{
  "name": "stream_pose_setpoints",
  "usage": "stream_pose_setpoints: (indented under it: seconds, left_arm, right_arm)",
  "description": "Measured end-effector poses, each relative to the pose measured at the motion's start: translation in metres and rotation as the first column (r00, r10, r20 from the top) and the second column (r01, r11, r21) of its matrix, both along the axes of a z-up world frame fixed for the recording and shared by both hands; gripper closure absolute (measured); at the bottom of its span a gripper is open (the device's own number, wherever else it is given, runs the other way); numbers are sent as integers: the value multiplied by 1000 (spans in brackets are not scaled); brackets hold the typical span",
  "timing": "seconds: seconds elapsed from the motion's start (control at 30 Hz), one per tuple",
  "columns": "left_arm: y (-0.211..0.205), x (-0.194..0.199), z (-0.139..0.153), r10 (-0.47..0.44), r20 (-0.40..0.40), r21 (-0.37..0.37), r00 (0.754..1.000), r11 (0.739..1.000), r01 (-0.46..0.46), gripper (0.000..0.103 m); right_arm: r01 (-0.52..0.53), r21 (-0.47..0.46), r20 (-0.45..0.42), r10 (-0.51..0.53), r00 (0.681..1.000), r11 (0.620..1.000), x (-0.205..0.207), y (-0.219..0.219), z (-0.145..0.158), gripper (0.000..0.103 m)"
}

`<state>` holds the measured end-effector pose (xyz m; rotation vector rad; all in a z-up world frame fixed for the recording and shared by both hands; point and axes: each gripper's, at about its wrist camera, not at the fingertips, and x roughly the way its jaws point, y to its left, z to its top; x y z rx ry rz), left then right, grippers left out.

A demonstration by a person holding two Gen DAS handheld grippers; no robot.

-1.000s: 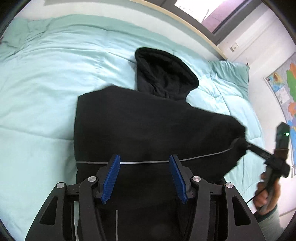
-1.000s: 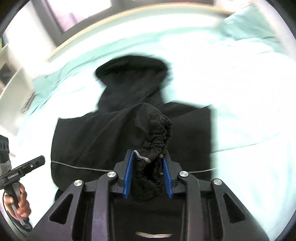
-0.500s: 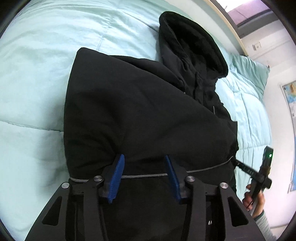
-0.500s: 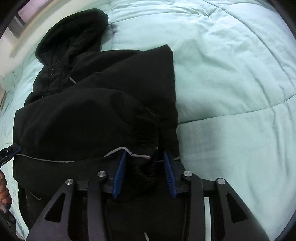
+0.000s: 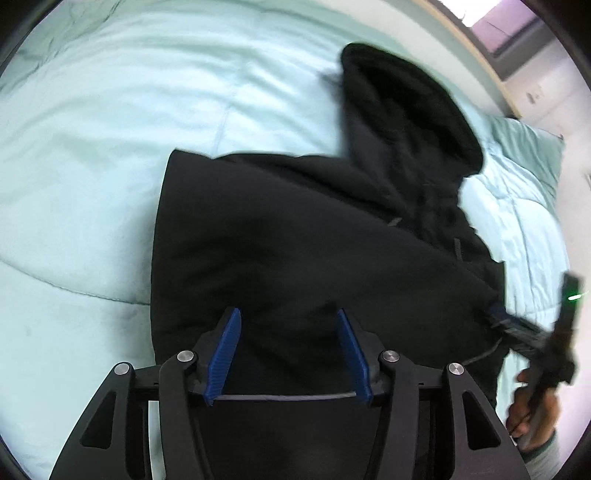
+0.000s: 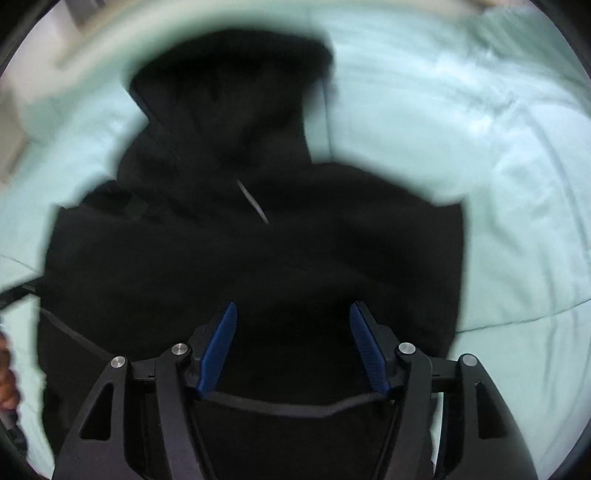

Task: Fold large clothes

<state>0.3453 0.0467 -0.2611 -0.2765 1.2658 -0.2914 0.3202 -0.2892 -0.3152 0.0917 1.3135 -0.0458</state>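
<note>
A black hooded jacket (image 5: pixel 295 240) lies flat on a pale mint duvet (image 5: pixel 110 147), its hood (image 5: pixel 406 110) pointing away from me. My left gripper (image 5: pixel 288 321) hovers low over the jacket's lower body. Its jaws are opening and the blue pads stand apart with only flat cloth beneath them. In the blurred right wrist view the same jacket (image 6: pixel 258 258) fills the middle, hood (image 6: pixel 229 92) at the top. My right gripper (image 6: pixel 291 314) points down at it with its jaws opening, nothing pinched between the pads. It also shows at the jacket's right edge (image 5: pixel 517 328), held by a hand (image 5: pixel 532 413).
The duvet (image 6: pixel 480 147) spreads wide on both sides of the jacket. A mint pillow (image 5: pixel 528 147) lies at the far right by a pale wall. A wooden bed edge and a window (image 5: pixel 498 22) run along the top right.
The right gripper let go of the gathered sleeve cuff and sank toward the jacket, where the sleeve now lies across the body. The left gripper dropped closer to the cloth.
</note>
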Motion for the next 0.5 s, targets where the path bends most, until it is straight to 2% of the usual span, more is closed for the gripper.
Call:
stream_pose_setpoints:
  seconds: [0.03,0.13,0.23,0.3,0.37,0.43,0.5]
  left_arm:
    - [4,2,-6,-1,-12,-19,1000,1000,1,48]
    - [2,4,-7,-27,-16,-15,1000,1000,27,48]
    - [-3,-2,10,-60,8,4,998,998,60,47]
    - [0,-15,29,-96,32,-31,995,995,97,47]
    - [4,-33,45,-138,57,-57,989,988,141,47]
    - [9,-47,50,-155,62,-56,986,986,159,47]
    - [17,-59,41,-146,45,-50,988,988,148,47]
  right_arm:
    - [4,33,10,-4,1000,999,0,-4,-11,40]
    - [12,56,14,-13,1000,998,-2,-10,-6,40]
    - [26,80,52,-30,998,996,-18,-17,26,43]
    - [24,104,99,-35,994,994,-36,-24,50,43]
    - [16,91,133,-28,991,996,-60,-27,69,42]
    - [19,69,124,-28,992,997,-78,-31,68,42]
    - [16,55,92,-21,996,998,-92,-38,59,42]
